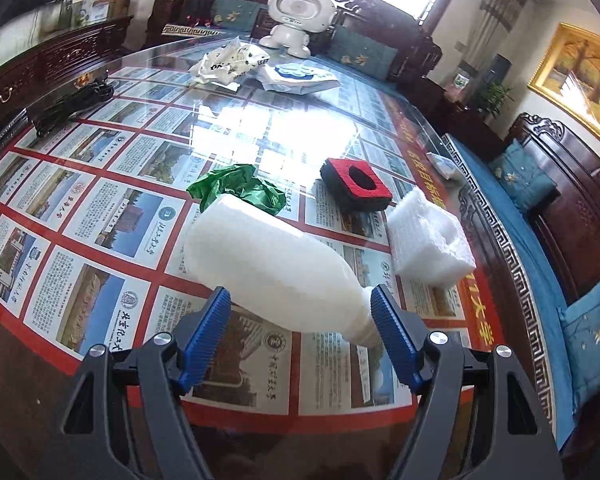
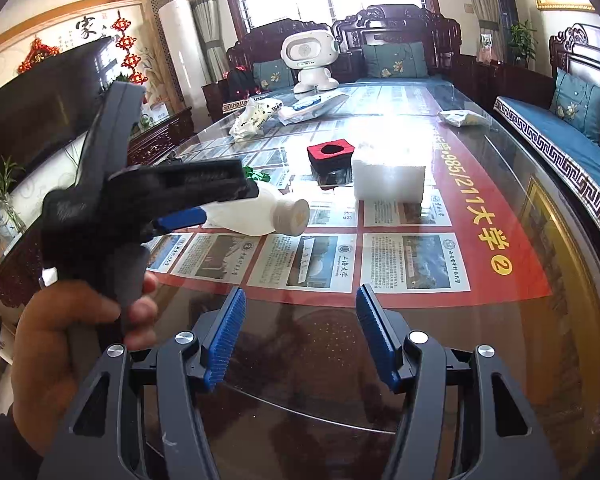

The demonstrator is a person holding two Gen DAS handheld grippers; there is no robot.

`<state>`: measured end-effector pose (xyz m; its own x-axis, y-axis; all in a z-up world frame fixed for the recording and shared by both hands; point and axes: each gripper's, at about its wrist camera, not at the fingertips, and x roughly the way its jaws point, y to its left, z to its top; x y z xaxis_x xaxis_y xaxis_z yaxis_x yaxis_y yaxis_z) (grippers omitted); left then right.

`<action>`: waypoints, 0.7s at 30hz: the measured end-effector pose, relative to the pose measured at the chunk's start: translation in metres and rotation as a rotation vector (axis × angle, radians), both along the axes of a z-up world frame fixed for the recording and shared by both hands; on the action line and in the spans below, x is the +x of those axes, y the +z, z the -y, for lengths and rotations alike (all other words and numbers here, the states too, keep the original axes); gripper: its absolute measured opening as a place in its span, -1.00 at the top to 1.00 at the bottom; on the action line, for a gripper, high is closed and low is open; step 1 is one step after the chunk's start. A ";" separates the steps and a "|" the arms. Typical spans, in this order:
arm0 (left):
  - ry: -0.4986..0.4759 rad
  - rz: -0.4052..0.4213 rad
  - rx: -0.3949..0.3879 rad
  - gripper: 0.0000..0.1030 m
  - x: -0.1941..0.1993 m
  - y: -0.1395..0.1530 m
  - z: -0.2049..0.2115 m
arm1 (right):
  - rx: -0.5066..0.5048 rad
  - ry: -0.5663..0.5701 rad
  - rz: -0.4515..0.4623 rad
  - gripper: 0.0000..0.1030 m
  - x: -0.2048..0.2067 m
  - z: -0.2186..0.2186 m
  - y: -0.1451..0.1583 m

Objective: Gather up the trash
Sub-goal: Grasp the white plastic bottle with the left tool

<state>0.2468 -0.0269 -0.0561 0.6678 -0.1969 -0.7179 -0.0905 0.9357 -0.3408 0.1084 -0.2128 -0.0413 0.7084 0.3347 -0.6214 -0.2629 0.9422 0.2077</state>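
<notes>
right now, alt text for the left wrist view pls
A white plastic bottle lies on its side on a glass-topped table, between the open blue pads of the left gripper. Behind it sit a crumpled green bag, a red and black box and a white foam block.

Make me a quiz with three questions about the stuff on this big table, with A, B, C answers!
1. Where is the crumpled green bag?
A) on the floor
B) right beside the white bottle
C) hanging on the wall

2. What colour is the top of the box with the round hole?
A) red
B) yellow
C) white

3. How is the white bottle placed?
A) standing upright
B) crushed flat
C) lying on its side

Answers:
1 B, the bag sits just past the bottle's bottom end.
2 A, a red top surrounds the black hole.
3 C, its cap points sideways along the table.
</notes>
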 end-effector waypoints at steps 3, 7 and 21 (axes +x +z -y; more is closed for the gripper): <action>0.062 -0.026 0.007 -0.61 0.013 -0.002 0.004 | 0.012 0.004 -0.005 -0.10 0.004 0.002 -0.002; 0.127 -0.063 0.016 -0.62 0.027 -0.005 0.009 | 0.024 -0.001 -0.005 -0.10 0.009 0.005 -0.003; 0.083 -0.128 0.075 -0.57 0.040 -0.024 0.023 | 0.040 -0.021 -0.017 -0.10 0.022 0.007 -0.004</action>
